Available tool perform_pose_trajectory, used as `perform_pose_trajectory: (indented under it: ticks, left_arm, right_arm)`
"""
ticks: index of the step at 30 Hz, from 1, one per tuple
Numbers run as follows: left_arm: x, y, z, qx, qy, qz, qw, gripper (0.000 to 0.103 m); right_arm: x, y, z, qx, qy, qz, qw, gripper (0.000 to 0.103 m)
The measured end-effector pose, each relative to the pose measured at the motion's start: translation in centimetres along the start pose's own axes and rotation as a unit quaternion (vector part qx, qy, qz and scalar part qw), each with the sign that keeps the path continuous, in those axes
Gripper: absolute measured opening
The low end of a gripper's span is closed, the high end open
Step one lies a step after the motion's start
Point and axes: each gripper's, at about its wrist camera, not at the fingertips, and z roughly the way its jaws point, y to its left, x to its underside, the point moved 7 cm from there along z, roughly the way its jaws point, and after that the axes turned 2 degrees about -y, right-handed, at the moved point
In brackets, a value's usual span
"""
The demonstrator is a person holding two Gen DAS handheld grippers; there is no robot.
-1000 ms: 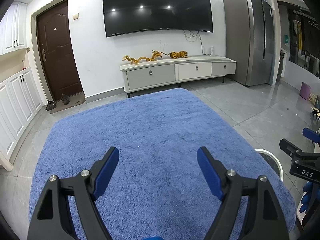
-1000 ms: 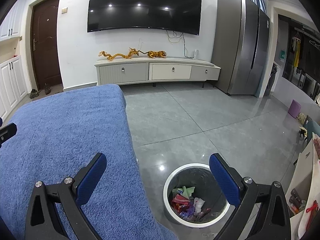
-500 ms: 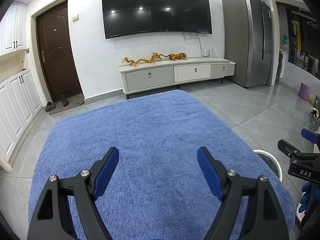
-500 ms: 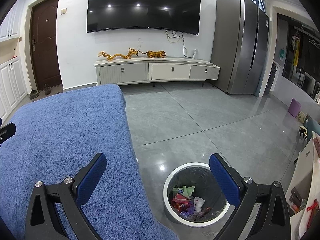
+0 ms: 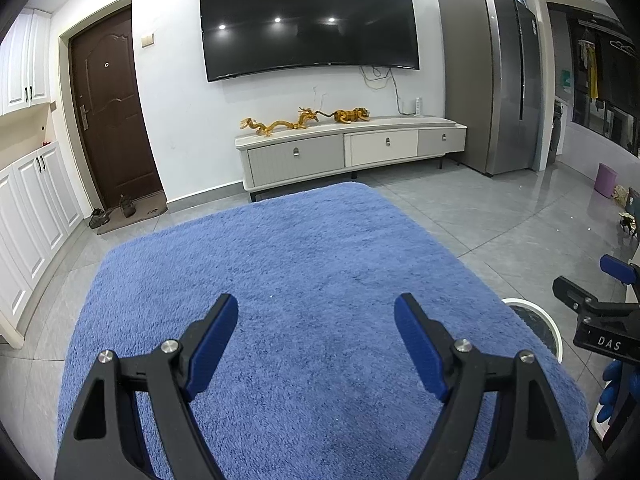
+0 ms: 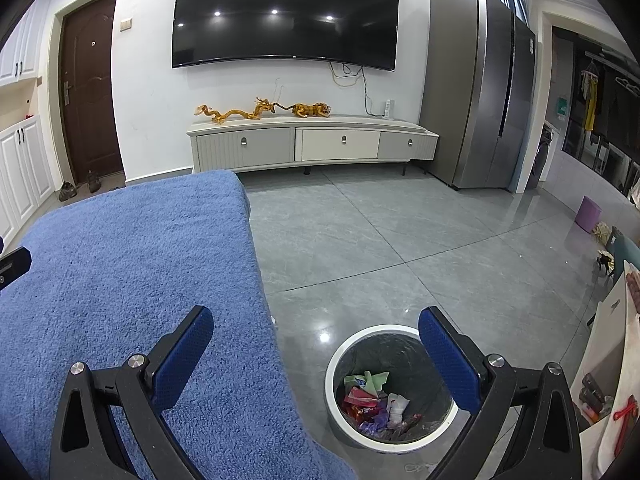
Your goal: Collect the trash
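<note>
Far to your left stand the white cabinets and the brown door, with a pair of shoes on the mat at its foot. Your left tongs hang over the blue fleece-covered surface, blue pads well apart and nothing between them; the cover below them is bare. Beyond the far edge of the surface the low TV cabinet runs along the wall, carrying a golden dragon figure and a golden tiger figure, with the dark television mounted above.

Moving rightward, your right tongs also stand wide apart and hold nothing. Their left pad sits over the edge of the blue surface, their right pad over the round white-rimmed trash bin on the grey tiled floor. The bin stands just beside the surface. The collected trash lies at the bottom of the bin's dark liner: crumpled wrappers in green, red, white and purple.

Further right stands the steel refrigerator, then a small purple stool near the wall.
</note>
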Motion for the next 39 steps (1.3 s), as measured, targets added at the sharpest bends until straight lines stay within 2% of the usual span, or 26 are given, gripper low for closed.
perform_pose_trajectory:
  ticks: [39]
  left_arm:
    - [0.47,-0.41,0.11,0.010,0.003,0.003,0.9999,0.080]
  right_arm:
    - [0.34,0.39,-0.32,0.004,0.001,0.001,1.000,0.103]
